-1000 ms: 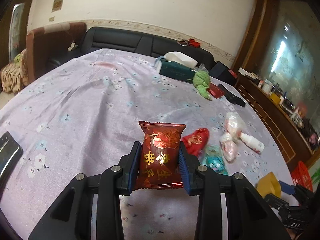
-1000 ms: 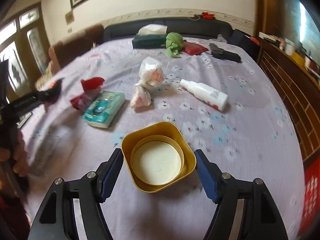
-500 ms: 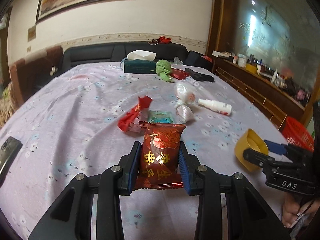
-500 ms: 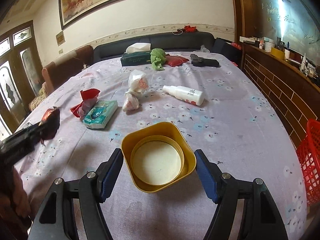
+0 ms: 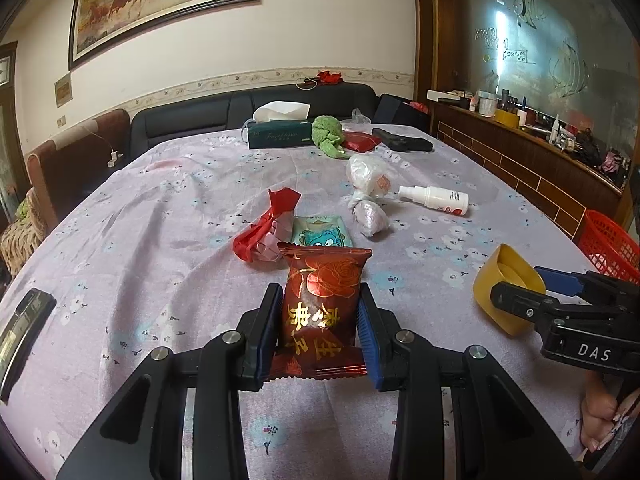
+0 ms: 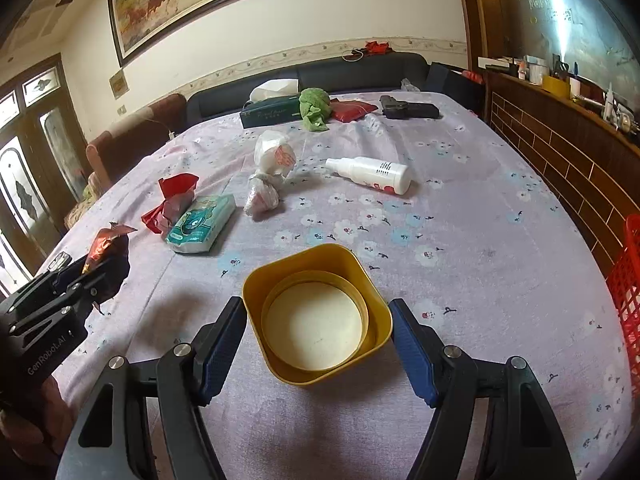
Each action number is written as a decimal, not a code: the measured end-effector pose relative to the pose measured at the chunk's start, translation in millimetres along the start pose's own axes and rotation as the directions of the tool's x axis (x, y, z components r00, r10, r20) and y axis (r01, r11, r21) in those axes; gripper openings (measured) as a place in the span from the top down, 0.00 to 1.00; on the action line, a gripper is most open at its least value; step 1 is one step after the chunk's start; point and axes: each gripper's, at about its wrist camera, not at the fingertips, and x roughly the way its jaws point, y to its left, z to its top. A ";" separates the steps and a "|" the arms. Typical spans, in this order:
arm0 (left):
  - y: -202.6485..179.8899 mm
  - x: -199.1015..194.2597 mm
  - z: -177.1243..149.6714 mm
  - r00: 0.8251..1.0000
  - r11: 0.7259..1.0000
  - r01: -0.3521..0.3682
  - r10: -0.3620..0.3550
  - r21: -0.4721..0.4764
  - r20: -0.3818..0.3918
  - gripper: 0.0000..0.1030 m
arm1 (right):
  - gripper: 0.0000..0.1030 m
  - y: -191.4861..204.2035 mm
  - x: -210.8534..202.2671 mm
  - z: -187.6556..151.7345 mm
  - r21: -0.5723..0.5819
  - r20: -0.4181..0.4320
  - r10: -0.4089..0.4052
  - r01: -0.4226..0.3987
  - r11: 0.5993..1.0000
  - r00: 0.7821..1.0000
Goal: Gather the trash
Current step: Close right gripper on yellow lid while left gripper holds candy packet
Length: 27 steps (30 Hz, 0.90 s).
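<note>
My left gripper [image 5: 319, 334] is shut on a dark red snack packet [image 5: 322, 308] with gold print, held above the table; the packet also shows in the right wrist view [image 6: 105, 242]. My right gripper [image 6: 318, 338] is shut on a yellow square cup [image 6: 316, 312], which also shows in the left wrist view [image 5: 505, 293]. On the cloth lie a crumpled red wrapper [image 5: 266, 229], a teal tissue pack [image 6: 202, 223], two knotted plastic bags [image 5: 368, 172] [image 5: 372, 218] and a white spray bottle [image 5: 436, 199].
A red mesh basket [image 5: 610, 245] stands off the table's right edge, also in the right wrist view [image 6: 628, 280]. At the far end are a green tissue box [image 5: 280, 133], green cloth [image 5: 328, 136], red pouch [image 5: 362, 141] and black case [image 5: 402, 144]. A phone [image 5: 22, 326] lies left.
Both grippers have pulled back and swung right, so the red basket and more of the room's right side now show. Each keeps its hold.
</note>
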 end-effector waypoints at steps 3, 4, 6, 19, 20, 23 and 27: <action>0.6 0.3 -0.1 1.000 1.000 0.003 -0.003 -0.001 -0.001 0.66 | 0.25 1.4 -0.9 -0.8 -0.008 0.006 0.001 -0.001 1.000 1.000; 0.4 0.4 0.0 1.000 1.000 0.002 -0.002 -0.001 -0.001 0.66 | 0.25 1.7 -1.2 -0.9 -0.009 0.008 -0.001 0.001 1.000 1.000; 0.5 0.6 0.0 1.000 1.000 0.003 -0.003 0.000 -0.002 0.66 | 0.25 1.7 -1.4 -0.5 -0.008 0.010 -0.001 0.001 1.000 1.000; -0.3 0.7 0.2 1.000 1.000 0.004 -0.004 -0.002 -0.004 0.66 | 0.25 0.9 -0.6 -0.2 -0.004 0.009 0.000 0.000 1.000 1.000; -0.4 0.8 0.2 1.000 1.000 0.005 -0.005 -0.001 -0.004 0.66 | 0.25 0.9 -0.7 -0.1 -0.002 0.011 -0.001 0.001 1.000 1.000; -0.3 1.0 0.3 1.000 1.000 0.004 -0.004 -0.002 -0.004 0.66 | 0.25 0.9 -0.1 -0.3 -0.003 0.010 0.002 -0.002 1.000 1.000; -0.2 1.2 0.3 1.000 1.000 0.004 -0.004 -0.002 -0.004 0.66 | 0.25 1.3 -0.5 -0.4 -0.005 0.011 0.002 -0.002 1.000 1.000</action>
